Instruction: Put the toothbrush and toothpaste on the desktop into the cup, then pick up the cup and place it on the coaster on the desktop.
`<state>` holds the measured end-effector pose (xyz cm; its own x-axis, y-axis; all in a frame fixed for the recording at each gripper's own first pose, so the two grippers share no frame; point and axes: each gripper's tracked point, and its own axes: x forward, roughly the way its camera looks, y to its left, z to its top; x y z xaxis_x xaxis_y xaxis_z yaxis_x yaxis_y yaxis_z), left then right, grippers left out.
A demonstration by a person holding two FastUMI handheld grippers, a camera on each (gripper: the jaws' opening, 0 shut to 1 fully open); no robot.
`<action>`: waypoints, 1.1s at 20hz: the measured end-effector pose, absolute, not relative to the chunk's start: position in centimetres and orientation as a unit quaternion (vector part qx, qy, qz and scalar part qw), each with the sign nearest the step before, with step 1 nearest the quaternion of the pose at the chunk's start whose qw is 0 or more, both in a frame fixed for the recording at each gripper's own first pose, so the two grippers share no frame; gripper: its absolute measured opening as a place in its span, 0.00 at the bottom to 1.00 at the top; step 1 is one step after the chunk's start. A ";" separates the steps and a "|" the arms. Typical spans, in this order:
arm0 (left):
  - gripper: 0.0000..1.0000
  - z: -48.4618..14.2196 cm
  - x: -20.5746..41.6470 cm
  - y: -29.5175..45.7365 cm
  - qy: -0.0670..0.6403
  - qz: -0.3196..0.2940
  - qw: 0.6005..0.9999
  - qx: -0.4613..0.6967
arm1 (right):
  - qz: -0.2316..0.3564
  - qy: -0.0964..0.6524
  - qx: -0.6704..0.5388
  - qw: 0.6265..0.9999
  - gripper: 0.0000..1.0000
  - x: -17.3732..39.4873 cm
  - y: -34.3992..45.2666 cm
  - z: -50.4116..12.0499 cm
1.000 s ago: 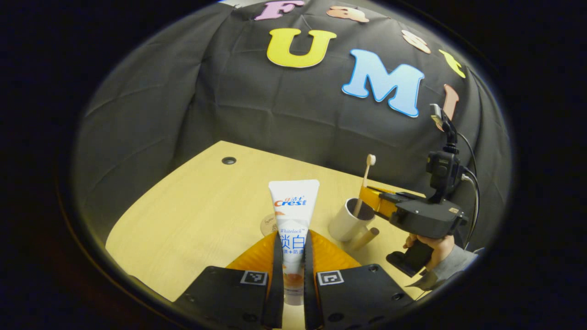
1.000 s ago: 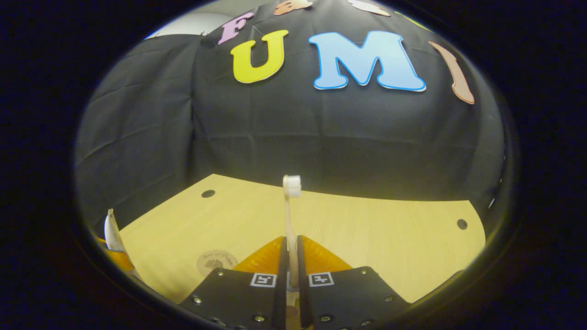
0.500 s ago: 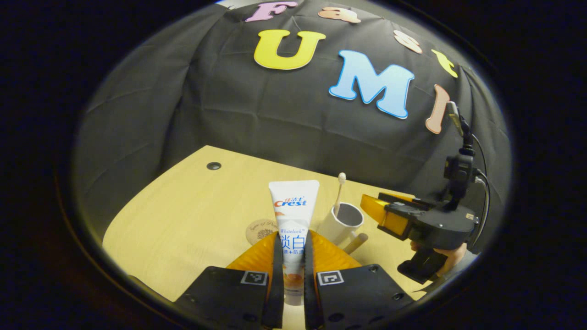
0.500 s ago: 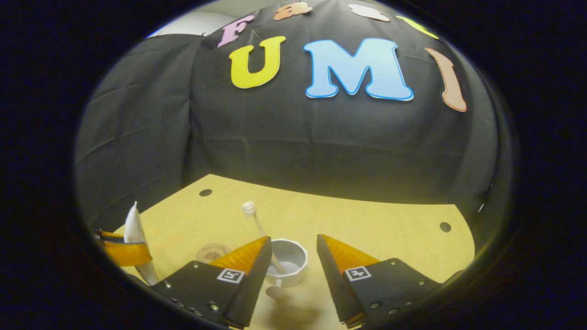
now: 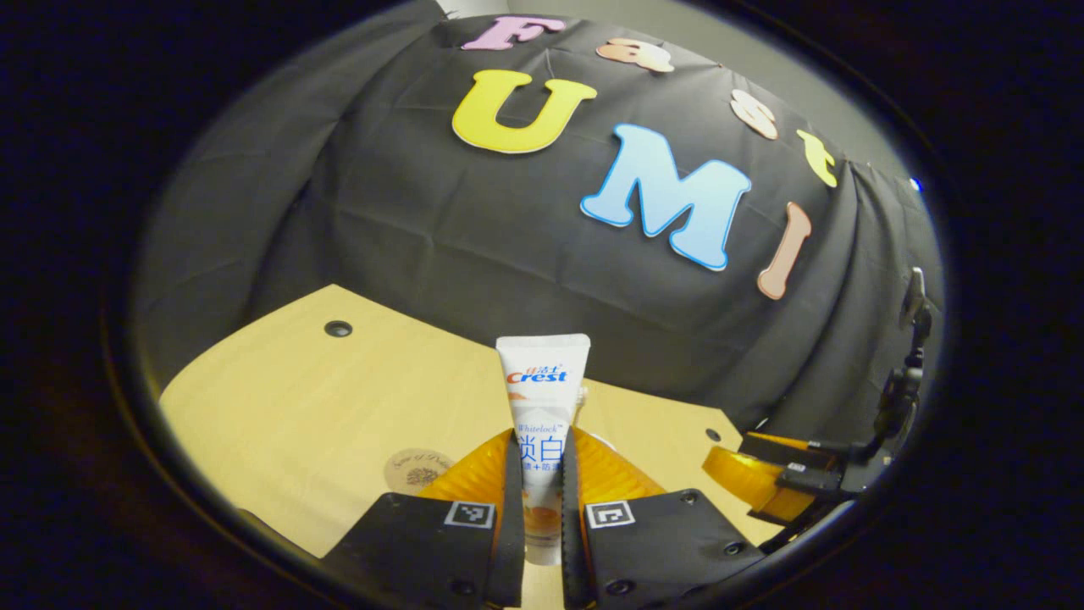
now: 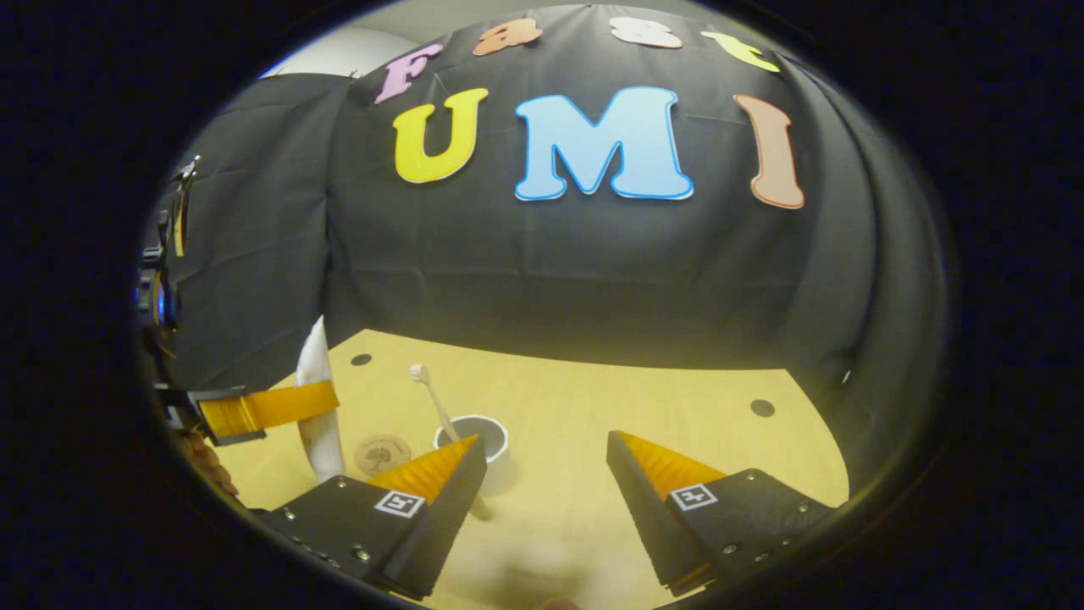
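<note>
Upright toothpaste (image 5: 541, 398) clamped between left tongs (image 5: 542, 474)

Small round holes (image 6: 762, 407) near the desktop's edges.

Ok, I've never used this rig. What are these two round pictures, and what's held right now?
Each picture comes from a camera riding on a hand-held gripper, looking along its two fingers. In the left gripper view, the left gripper is shut on a white toothpaste tube. In the right gripper view, the right gripper is open and holds nothing. Ahead of it on the pale wooden desktop stands a white cup with a light-handled toothbrush in it, beside a round brown coaster.
</note>
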<state>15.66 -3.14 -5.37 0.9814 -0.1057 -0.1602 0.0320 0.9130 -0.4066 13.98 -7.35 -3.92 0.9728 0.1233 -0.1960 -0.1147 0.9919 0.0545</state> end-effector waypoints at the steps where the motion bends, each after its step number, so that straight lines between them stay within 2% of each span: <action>1: 0.23 -4.9 16.5 -3.6 0.080 -0.042 0.973 -0.213 | 0.055 0.106 0.025 0.993 0.89 13.5 -8.0 -4.2; 10: 0.25 -4.2 22.4 -6.9 0.012 -0.085 0.959 -0.269 | 0.015 0.172 0.063 0.983 0.89 11.3 -11.7 -8.4; 14: 0.27 -4.7 24.6 -7.7 -0.026 -0.081 0.968 -0.236 | 0.008 0.188 0.054 0.981 0.89 10.5 -12.6 -9.4; 15: 0.25 -4.7 25.1 -8.1 -0.035 -0.083 0.970 -0.224 | 0.006 0.191 0.054 0.980 0.89 10.5 -12.8 -9.6; 16: 0.27 -4.7 25.4 -8.4 -0.043 -0.083 0.973 -0.210 | 0.003 0.195 0.056 0.979 0.89 10.4 -13.0 -9.8; 18: 0.25 -5.0 25.8 -9.1 -0.054 -0.085 0.978 -0.183 | 0.002 0.200 0.066 0.978 0.89 10.5 -13.3 -10.0; 19: 0.27 -5.3 25.8 -9.3 -0.056 -0.085 0.980 -0.173 | 0.002 0.203 0.071 0.977 0.89 10.5 -13.3 -10.1; 20: 0.23 -5.6 25.9 -9.5 -0.056 -0.086 0.980 -0.168 | 0.001 0.203 0.075 0.976 0.89 10.5 -13.4 -10.2; 22: 0.28 -6.1 26.1 -9.8 -0.051 -0.083 0.982 -0.159 | 0.001 0.204 0.077 0.976 0.89 10.5 -13.5 -10.2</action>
